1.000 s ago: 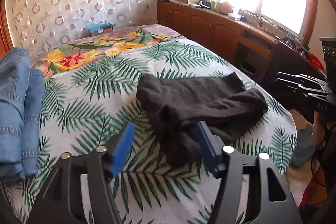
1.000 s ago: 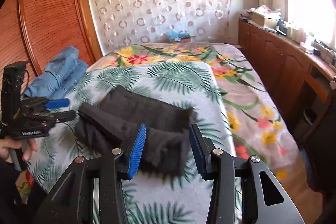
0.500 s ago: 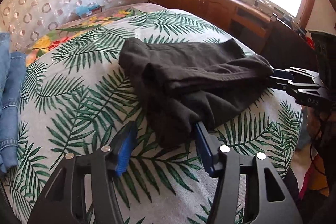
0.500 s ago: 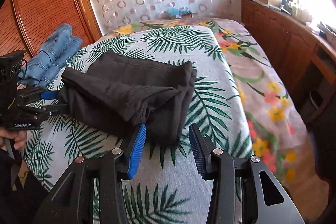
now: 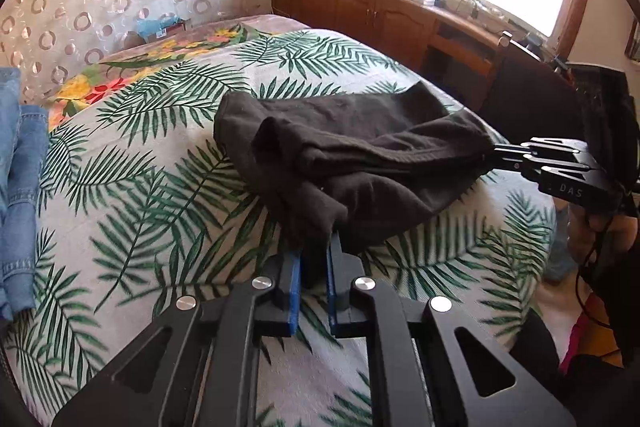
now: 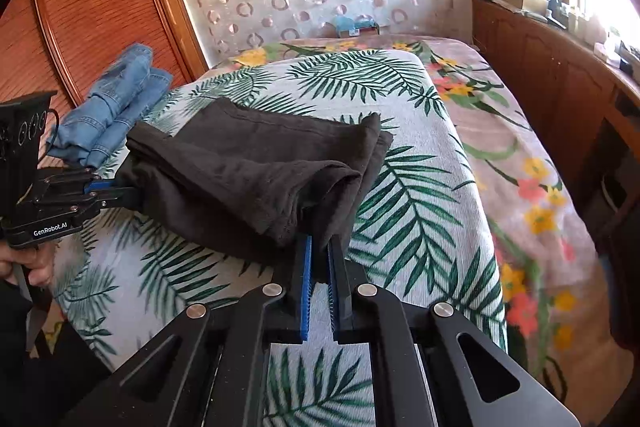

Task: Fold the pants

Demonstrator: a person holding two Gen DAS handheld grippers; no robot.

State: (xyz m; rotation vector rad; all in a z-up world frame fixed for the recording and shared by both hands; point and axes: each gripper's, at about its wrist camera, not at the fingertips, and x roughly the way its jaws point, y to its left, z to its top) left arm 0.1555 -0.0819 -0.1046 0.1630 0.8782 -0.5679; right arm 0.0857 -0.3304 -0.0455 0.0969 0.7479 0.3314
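Observation:
Dark brown pants (image 5: 352, 143) lie partly folded on the palm-leaf bedspread (image 5: 160, 155); they also show in the right wrist view (image 6: 256, 171). My left gripper (image 5: 314, 247) is shut on the near left corner of the pants. My right gripper (image 6: 319, 245) is shut on the near right corner. Each gripper shows in the other's view: the right one (image 5: 496, 151) at the pants' right end, the left one (image 6: 120, 193) at their left end. The near edge of the pants is lifted slightly off the bed.
Folded blue jeans (image 5: 18, 187) lie at the bed's left side, also in the right wrist view (image 6: 112, 107). A wooden cabinet (image 5: 384, 15) with clutter runs under the window on the right. A wooden wardrobe (image 6: 92, 7) stands at the left.
Both grippers moved forward to the near edge of the pants and closed on its two corners. Before, both were open and off the cloth.

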